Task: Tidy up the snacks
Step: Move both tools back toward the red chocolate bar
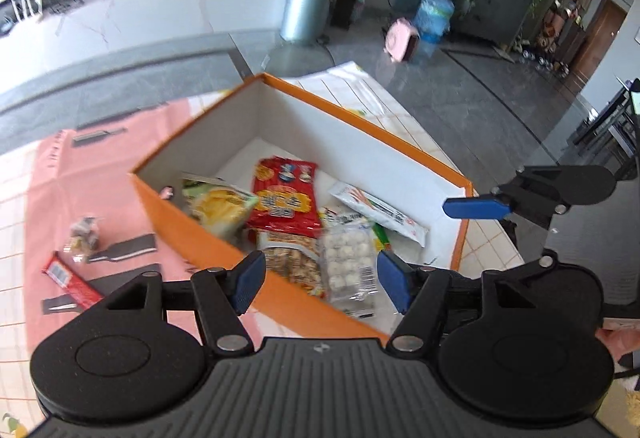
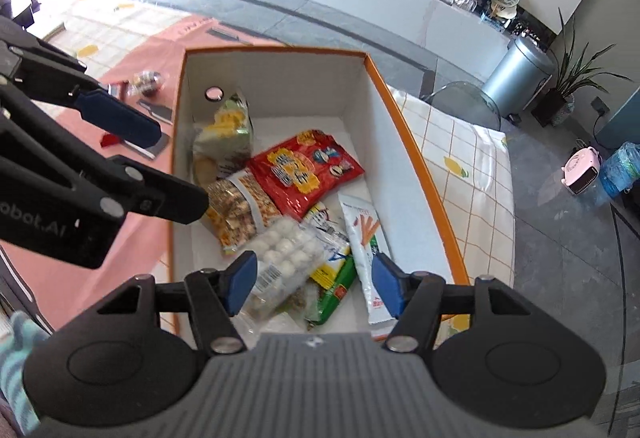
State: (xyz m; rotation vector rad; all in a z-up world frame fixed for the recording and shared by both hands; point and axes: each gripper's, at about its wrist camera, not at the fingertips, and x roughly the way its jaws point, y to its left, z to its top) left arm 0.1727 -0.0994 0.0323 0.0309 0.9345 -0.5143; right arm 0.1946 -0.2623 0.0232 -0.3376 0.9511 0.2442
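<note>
Left wrist view: I am holding my left gripper [image 1: 321,280] over the near wall of the orange box [image 1: 224,238], jaws standing wide with nothing between them. Ahead of the fingertips the clear tray of white balls [image 1: 348,262] is lying just inside the box, its long axis running away from me along the tool's line. Off to the tool's left, the red snack bar [image 1: 70,280] and a small clear packet [image 1: 82,238] are sitting outside the box on the pink cloth [image 1: 100,166]; I judge those are still to collect, so I should be swinging left and lining the jaws across the bar's short width.

Right wrist view: my right gripper [image 2: 312,284] is hanging empty and open above the same box. Under it the white stick-snack packet [image 2: 366,242] is pointing lengthwise toward me, beside the red bag [image 2: 304,170], which is lying aslant further ahead
</note>
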